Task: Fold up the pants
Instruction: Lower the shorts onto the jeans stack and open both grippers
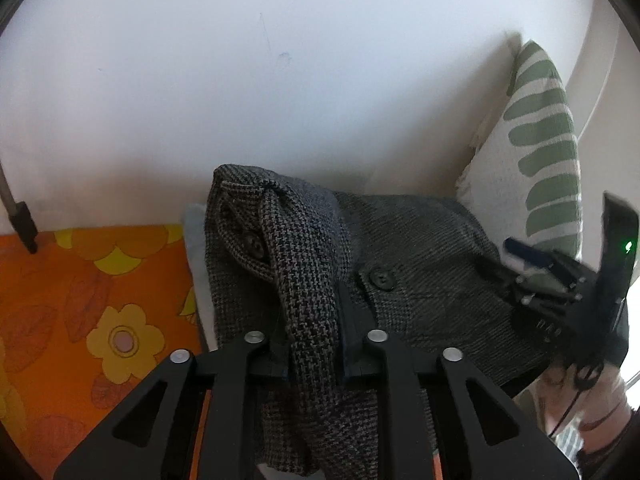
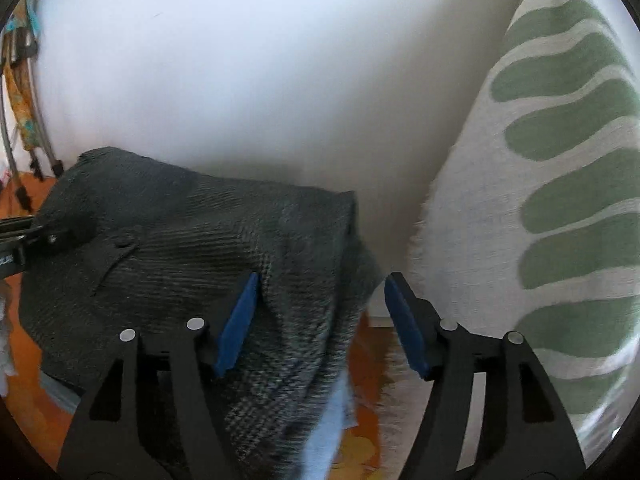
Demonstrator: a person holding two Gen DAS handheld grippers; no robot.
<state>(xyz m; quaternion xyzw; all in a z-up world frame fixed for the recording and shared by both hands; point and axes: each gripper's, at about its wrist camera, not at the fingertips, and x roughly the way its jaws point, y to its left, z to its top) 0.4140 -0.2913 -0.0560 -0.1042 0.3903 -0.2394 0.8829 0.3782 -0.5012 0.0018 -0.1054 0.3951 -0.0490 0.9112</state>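
Clamped in the left tongs point(image 1: 314, 354), a bunched fold of the soft, floppy wool pants point(image 1: 420, 248) lying on the flowered bedspread point(image 1: 80, 300) wants edge grips, while the right tongs point(image 2: 320, 300) gape around their hem.

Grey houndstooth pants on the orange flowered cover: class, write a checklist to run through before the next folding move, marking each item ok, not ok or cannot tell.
1. Left gripper shut on the grey houndstooth pants: ok.
2. Right gripper gripping the cloth: not ok; its jaws stand open, cloth loose between the blue pads.
3. Pants lying flat: not ok, bunched.
4. Green-striped white pillow clear of the pants: ok.
5. Orange flowered cover smooth underneath: cannot tell.
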